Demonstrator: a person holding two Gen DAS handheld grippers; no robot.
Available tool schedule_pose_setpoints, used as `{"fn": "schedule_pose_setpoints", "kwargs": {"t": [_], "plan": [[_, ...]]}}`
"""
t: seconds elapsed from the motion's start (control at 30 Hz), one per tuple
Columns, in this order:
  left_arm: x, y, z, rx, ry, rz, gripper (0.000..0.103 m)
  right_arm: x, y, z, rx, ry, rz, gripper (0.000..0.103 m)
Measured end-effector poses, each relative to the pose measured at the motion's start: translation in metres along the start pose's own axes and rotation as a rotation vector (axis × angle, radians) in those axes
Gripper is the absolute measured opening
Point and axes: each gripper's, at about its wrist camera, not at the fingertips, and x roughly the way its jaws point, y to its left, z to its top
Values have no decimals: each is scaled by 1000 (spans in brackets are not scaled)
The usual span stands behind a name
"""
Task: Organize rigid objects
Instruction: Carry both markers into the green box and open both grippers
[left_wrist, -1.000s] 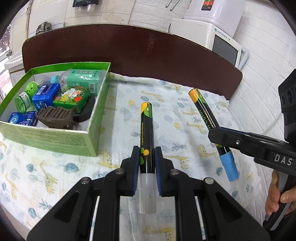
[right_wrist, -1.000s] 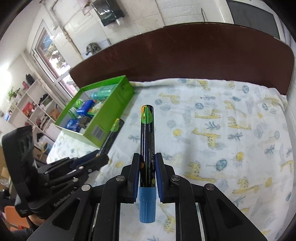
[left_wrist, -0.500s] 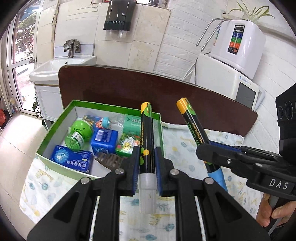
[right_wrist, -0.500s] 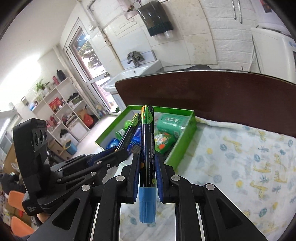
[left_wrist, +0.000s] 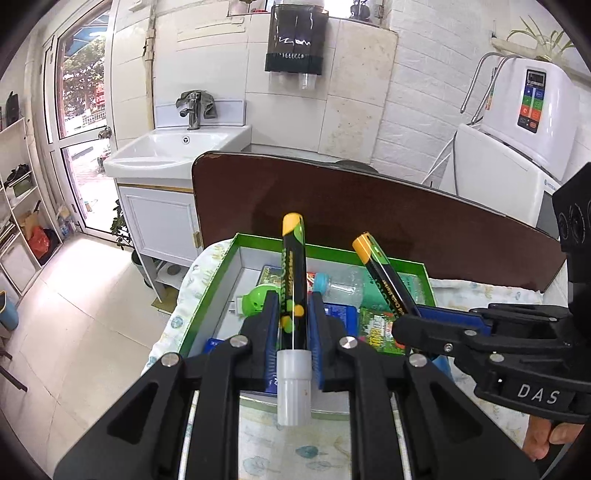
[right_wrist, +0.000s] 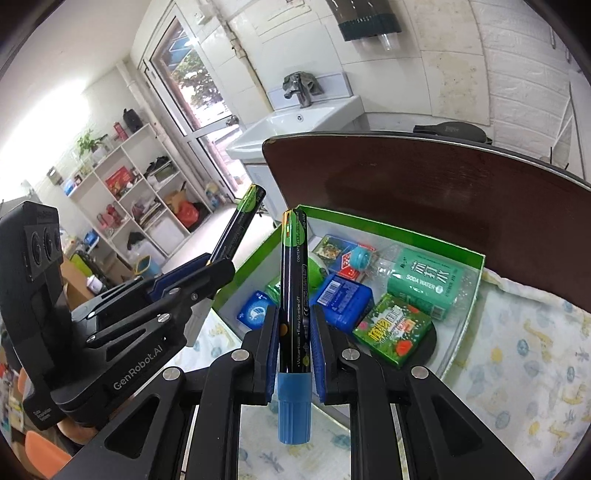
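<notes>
My left gripper (left_wrist: 292, 325) is shut on a black chalk marker with a white cap (left_wrist: 293, 280), held above the near edge of the green box (left_wrist: 332, 254). My right gripper (right_wrist: 293, 332) is shut on a black chalk marker with a blue cap (right_wrist: 293, 291), also above the box's near side. The right gripper (left_wrist: 410, 326) with its marker (left_wrist: 384, 275) shows at the right of the left wrist view. The left gripper (right_wrist: 216, 267) with its marker (right_wrist: 240, 225) shows at the left of the right wrist view.
The green box (right_wrist: 476, 288) holds a soda water bottle (right_wrist: 424, 282), a blue case (right_wrist: 343, 301), a green carton (right_wrist: 393, 328) and other small packs. A brown headboard (left_wrist: 369, 210) stands behind it. The patterned cloth (right_wrist: 524, 354) lies to the right. A sink cabinet (left_wrist: 162, 206) stands beyond.
Both grippers have lifted their markers off the cloth and moved left toward the green box, tilting upward; the box is now right below and ahead of both.
</notes>
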Motion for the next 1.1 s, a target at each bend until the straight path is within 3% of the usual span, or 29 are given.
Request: {"fn": "schedule_pose_setpoints", "kwargs": {"t": [0.5, 0.8, 0.87, 0.93, 1.0, 1.1], "plan": [[24, 38, -16, -46, 55, 9, 14, 68, 16, 3, -14, 118, -57, 18], [31, 33, -27, -38, 80, -5, 14, 94, 18, 5, -46, 152, -136, 18], [32, 36, -29, -47, 88, -6, 21, 103, 16, 3, -38, 173, -141, 18], [32, 39, -32, -53, 86, 7, 41, 107, 10, -2, -18, 193, -135, 18], [29, 40, -33, -53, 75, 28, 51, 104, 4, -5, 2, 189, -139, 18], [23, 38, -32, -53, 61, 38, 56, 89, 1, -8, -8, 148, -172, 18]]}}
